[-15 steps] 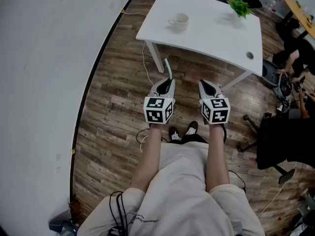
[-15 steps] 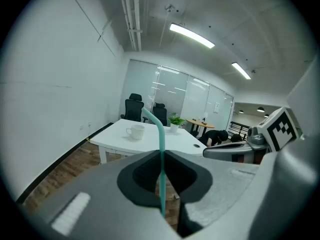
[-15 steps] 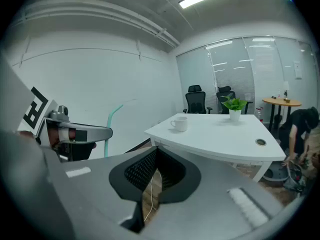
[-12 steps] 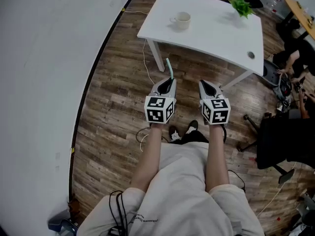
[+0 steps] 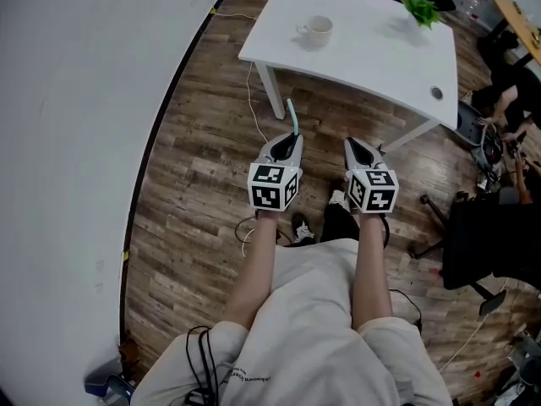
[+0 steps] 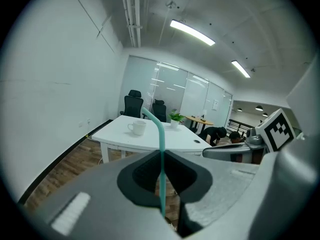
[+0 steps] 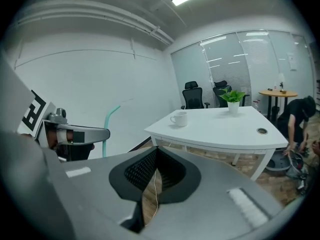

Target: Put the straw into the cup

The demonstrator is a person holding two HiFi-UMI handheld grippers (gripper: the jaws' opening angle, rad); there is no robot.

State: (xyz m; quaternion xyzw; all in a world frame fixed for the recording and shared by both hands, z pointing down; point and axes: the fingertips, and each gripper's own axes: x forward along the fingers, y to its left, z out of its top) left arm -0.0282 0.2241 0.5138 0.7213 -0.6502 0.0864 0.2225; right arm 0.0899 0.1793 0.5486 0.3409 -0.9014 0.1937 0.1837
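Observation:
A teal bendy straw [image 5: 292,117] [image 6: 161,149] [image 7: 107,126] stands upright in my left gripper [image 5: 290,139] [image 6: 161,156], whose jaws are shut on it; its bent tip leans left. My right gripper [image 5: 355,146] [image 7: 156,151] is beside it, jaws closed together with nothing between them. Both hang over the wooden floor, short of the white table [image 5: 372,53] [image 6: 165,140] [image 7: 225,129]. A white mug [image 5: 316,30] [image 6: 136,128] [image 7: 179,118] stands on the table's left part, well ahead of both grippers.
A small potted plant [image 5: 421,8] [image 7: 233,102] sits at the table's far right, and a cable hole [image 5: 436,94] near its right edge. Office chairs [image 5: 486,227] and a seated person [image 5: 507,100] are at right. A white wall [image 5: 84,125] runs along the left. Cables [image 5: 247,231] lie on the floor.
The view has shifted slightly toward the table; the person's feet have stepped forward. Both grippers keep their pose, the left still holding the straw.

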